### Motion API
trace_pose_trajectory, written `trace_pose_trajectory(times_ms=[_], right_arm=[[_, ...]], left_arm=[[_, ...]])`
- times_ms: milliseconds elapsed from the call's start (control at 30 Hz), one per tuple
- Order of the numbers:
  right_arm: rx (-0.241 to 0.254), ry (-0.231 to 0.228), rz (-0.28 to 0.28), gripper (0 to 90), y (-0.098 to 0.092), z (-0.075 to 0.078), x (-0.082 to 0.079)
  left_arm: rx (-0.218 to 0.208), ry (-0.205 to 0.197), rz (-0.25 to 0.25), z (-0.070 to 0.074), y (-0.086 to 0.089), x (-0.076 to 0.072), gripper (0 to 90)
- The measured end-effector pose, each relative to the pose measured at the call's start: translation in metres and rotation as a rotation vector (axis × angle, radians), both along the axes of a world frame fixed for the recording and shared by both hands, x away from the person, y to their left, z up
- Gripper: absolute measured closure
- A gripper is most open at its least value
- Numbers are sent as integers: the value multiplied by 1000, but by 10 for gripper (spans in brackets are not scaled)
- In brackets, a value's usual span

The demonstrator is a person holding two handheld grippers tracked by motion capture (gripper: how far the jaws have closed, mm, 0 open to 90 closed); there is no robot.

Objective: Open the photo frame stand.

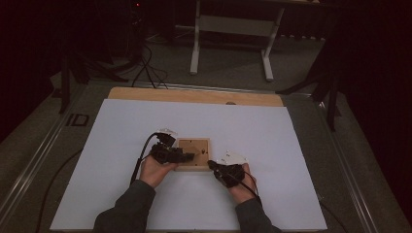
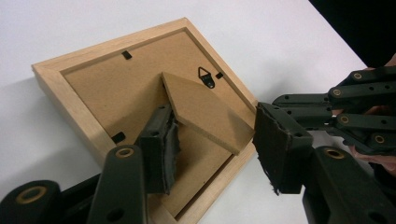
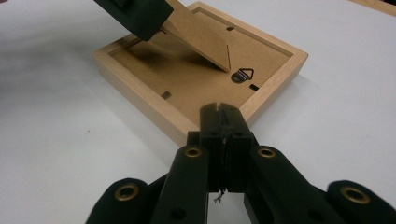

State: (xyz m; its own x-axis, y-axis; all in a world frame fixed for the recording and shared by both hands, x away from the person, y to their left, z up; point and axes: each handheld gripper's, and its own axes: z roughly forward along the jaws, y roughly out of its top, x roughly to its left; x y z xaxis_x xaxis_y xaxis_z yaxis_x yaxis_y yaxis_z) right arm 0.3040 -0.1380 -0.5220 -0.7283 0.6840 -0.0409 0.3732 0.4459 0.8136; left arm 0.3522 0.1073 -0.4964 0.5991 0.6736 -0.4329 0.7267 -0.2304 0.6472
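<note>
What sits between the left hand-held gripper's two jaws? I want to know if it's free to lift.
The frame's fold-out stand, raised off the picture frame, in the left gripper view.

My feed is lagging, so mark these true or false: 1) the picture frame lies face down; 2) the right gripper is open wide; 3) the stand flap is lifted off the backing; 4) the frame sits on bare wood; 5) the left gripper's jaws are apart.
1) True: the picture frame shows its brown backing and hanger.
2) False: the right gripper is shut, its tip at the frame's edge.
3) True: the stand flap tilts up from the backing.
4) False: it lies on the white sheet.
5) True: the left gripper is open around the flap.
</note>
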Motion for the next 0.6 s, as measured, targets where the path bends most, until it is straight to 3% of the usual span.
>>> trace_pose_trajectory(times_ms=[600], right_arm=[[2,2,2,878,0,0,0]], left_arm=[[-35,26,18,-2,1,7,462]])
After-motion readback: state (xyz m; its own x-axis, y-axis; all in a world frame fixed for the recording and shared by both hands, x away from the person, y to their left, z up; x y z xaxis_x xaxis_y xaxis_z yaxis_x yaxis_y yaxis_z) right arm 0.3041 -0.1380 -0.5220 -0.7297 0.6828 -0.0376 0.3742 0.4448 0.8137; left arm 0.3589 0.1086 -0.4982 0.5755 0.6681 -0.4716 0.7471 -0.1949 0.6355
